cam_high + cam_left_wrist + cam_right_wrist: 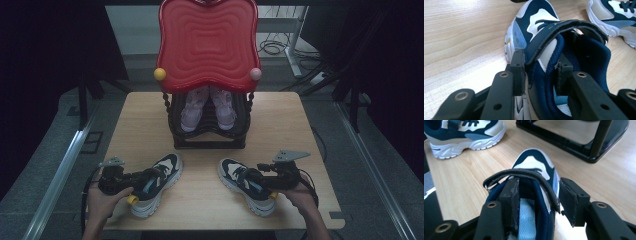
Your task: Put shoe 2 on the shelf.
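The left gripper (539, 72) is set astride the collar wall of the left sneaker (155, 184): one jaw outside, the other down inside the opening, pads seemingly against the wall, so the shoe is taken as gripped. The right gripper (540, 200) is likewise placed over the right sneaker (246, 186), w/ one jaw inside the opening against the lining; the outer jaw is seen just clear of the shoe's side, so a firm hold is not yet made (narrow gap left). Both sneakers are rested sole-down on the table (200, 200), toes pointed away from the grippers. Beyond the toes, a black shoe rack (210, 135) is stood, w/ a pale pink pair (207, 107) already lodged in it under a red tray (207, 42). Judged from this: approach done, lift and placement on the rack left.
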`<action>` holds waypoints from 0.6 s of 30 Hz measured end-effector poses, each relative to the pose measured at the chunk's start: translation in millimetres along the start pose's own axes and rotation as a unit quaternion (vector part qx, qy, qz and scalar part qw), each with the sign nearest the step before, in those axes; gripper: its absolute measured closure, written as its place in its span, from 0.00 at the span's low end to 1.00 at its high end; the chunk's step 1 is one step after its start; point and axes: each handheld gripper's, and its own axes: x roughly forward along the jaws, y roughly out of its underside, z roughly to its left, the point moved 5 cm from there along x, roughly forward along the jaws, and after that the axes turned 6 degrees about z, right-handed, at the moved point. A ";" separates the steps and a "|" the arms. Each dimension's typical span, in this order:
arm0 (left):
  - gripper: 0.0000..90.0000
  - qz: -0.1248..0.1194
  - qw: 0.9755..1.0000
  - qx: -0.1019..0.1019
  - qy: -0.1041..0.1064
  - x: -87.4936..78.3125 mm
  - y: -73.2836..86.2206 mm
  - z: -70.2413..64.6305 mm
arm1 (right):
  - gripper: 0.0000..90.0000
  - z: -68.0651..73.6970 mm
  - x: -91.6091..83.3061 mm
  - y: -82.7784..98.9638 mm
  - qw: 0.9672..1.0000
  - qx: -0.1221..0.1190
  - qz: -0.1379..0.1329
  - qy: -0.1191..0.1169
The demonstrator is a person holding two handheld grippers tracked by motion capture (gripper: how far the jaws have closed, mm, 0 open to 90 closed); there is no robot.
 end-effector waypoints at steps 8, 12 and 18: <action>0.74 -0.001 1.000 0.001 0.001 0.2 0.0 -0.1 | 0.62 -5.7 3.5 4.8 0.999 0.029 0.031 -0.010; 0.74 -0.001 1.000 0.002 0.000 0.1 0.1 -0.2 | 0.66 -8.9 4.9 5.5 0.998 0.035 0.039 -0.020; 0.74 -0.001 1.000 0.003 0.000 0.0 0.1 -0.2 | 0.79 -12.1 5.7 7.0 0.998 0.037 0.037 -0.020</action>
